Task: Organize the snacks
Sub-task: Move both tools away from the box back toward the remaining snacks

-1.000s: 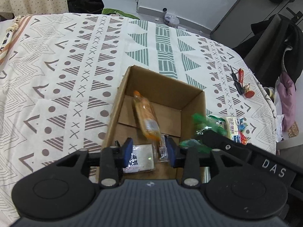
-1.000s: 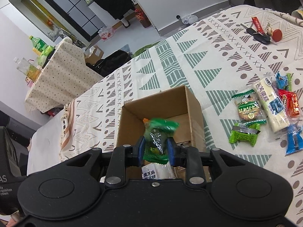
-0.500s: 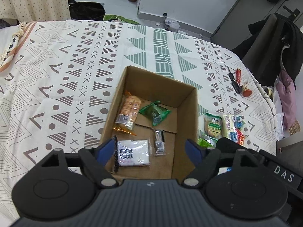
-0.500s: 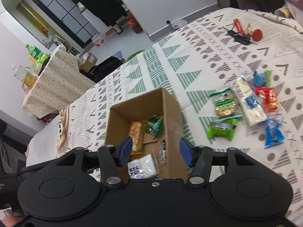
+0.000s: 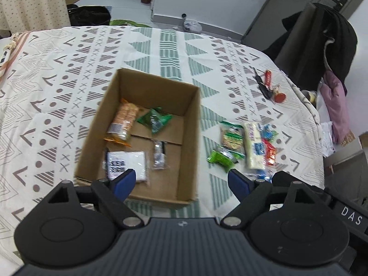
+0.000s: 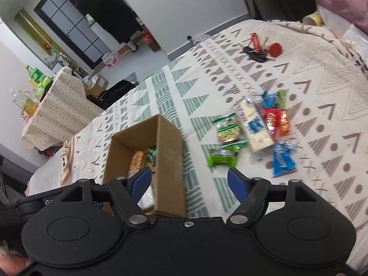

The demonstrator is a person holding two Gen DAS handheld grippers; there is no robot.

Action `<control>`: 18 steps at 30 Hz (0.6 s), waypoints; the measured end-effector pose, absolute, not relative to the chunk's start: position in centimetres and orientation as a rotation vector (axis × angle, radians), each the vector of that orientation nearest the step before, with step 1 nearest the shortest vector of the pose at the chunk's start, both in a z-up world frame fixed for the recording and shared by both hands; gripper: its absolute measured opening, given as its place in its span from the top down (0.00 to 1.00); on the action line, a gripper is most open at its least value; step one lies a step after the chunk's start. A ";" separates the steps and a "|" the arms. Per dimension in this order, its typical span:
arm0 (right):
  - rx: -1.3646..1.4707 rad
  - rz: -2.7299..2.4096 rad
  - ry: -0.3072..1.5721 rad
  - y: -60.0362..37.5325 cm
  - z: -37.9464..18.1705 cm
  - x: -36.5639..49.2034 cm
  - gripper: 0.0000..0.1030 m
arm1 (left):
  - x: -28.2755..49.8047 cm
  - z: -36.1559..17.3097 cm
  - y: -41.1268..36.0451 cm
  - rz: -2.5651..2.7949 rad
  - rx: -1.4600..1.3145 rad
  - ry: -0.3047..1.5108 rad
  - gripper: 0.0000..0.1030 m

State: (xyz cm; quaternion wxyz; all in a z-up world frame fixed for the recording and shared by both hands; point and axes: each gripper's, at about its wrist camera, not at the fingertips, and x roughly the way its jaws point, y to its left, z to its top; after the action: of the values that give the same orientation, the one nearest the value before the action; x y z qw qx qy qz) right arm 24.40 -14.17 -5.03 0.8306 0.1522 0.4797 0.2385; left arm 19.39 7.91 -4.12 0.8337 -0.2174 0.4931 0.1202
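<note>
An open cardboard box [image 5: 191, 119] [image 6: 169, 142] sits on the patterned cloth. Inside lie an orange cracker pack [image 5: 123, 122], a green snack bag [image 5: 154, 119], a white packet [image 5: 127, 163] and a small grey sachet [image 5: 159, 154]. To the box's right, several loose snacks lie in a cluster: a green bar [image 5: 220, 157] [image 6: 222, 156], a biscuit pack [image 5: 231, 134] [image 6: 228, 132], a long white pack [image 5: 254, 148] [image 6: 254, 124], red packs [image 6: 276, 119] and a blue pack [image 6: 283, 158]. My left gripper [image 5: 181, 181] is open above the box's near end. My right gripper [image 6: 189, 180] is open over the box's right wall.
Keys with a red tag [image 5: 268, 84] [image 6: 260, 49] lie at the far right of the cloth. A chair draped with a dark coat [image 5: 322, 39] stands past the table's right edge. A second covered table with bottles [image 6: 46, 96] stands farther back.
The left gripper opened and let go of the orange pack, the right opened and dropped the green bag; both now lie in the box. Both grippers rose and drew back, the right swinging toward the loose snacks.
</note>
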 end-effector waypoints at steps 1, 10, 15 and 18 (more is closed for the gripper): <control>0.326 0.503 1.017 -14.7 -5.0 24.3 0.29 | 19.4 -4.0 7.4 0.250 -0.455 1.044 0.16; 0.344 0.479 1.030 -19.0 -6.0 24.5 0.26 | 20.1 -4.6 4.0 0.221 -0.439 1.060 0.16; 0.363 0.468 1.044 -20.8 -6.8 25.0 0.26 | 20.8 -5.0 2.5 0.212 -0.428 1.067 0.16; 0.379 0.457 1.050 -21.8 -7.3 25.5 0.26 | 21.3 -5.1 1.8 0.206 -0.425 1.065 0.16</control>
State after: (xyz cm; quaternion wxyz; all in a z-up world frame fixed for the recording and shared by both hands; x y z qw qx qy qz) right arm 25.46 -21.77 -7.27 0.8237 0.1782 0.4936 0.2148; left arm 21.26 1.76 -5.15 0.8351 -0.2006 0.5028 0.0974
